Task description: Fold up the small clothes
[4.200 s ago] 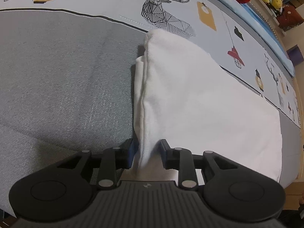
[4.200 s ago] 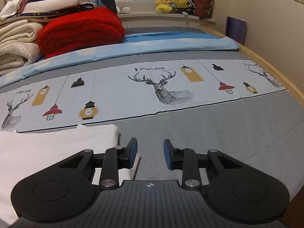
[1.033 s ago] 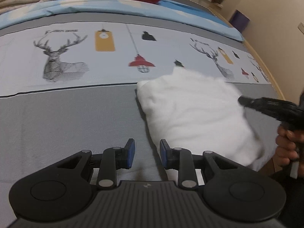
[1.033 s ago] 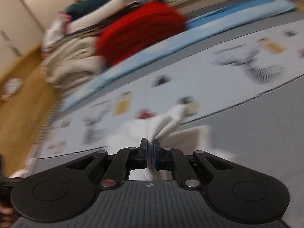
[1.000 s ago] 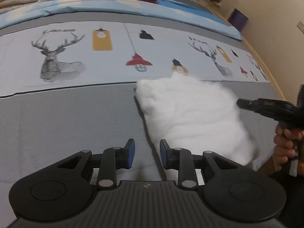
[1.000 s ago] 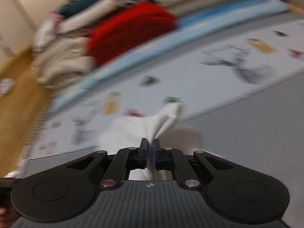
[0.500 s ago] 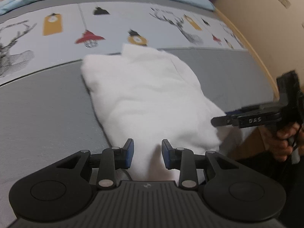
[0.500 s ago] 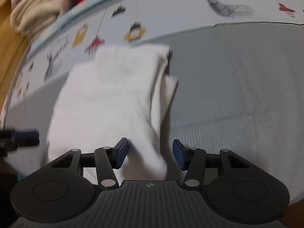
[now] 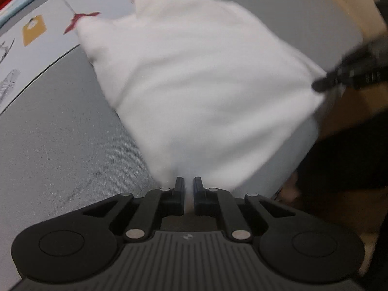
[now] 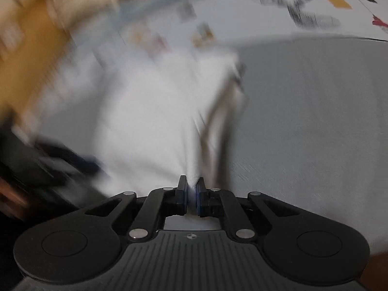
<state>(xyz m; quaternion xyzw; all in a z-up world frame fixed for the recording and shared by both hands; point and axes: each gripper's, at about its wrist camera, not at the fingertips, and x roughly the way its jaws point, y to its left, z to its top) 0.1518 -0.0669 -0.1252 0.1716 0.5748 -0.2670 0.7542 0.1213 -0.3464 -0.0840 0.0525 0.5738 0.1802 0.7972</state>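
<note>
The folded white garment point(image 9: 201, 80) lies on the grey bedspread point(image 9: 60, 145), its far end toward twelve o'clock. The left gripper point(image 9: 188, 184) has just closed narrow on its near edge at six o'clock. The right gripper point(image 10: 191, 189), also just closed, pinches another edge of the cloth.

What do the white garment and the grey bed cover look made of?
White garment: soft, matte fabric, probably cotton knit or fleece. It bunches where the left hand-held gripper pinches it, though blur hides the weave. Grey bed cover: woven cloth, matte, with a fine diagonal, twill-like grain; the fibre is unclear.
</note>
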